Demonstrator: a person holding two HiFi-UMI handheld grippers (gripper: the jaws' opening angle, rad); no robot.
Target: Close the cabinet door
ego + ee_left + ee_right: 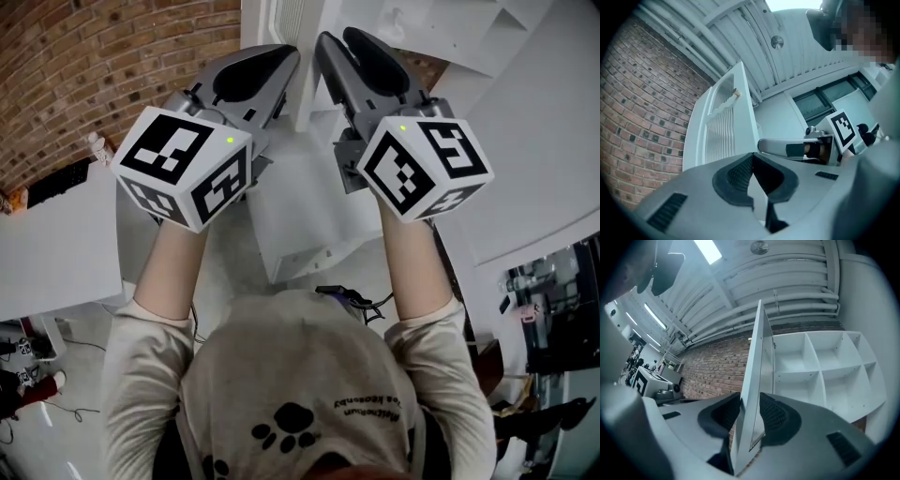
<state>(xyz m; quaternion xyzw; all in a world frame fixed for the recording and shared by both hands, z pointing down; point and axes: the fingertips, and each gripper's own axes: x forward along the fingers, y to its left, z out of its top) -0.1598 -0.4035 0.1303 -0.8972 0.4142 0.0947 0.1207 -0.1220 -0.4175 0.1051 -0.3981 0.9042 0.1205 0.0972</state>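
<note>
Straddling cabinet door (pixel 753 376) edge: right tool (pixel 750 401) spread wide; left tool (pixel 752 158) closed, empty; shirt print (pixel 370 405) illegible

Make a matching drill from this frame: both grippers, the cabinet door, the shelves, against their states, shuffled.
Things:
1. left gripper
2. right gripper
3. cabinet door
4. shelves

States:
A. stands open, seen edge-on in the right gripper view
B. jaws together, nothing between them
C. white, exposed beside the door
D. jaws apart, door edge between them

Pairs: 1-B, 2-D, 3-A, 4-C
</note>
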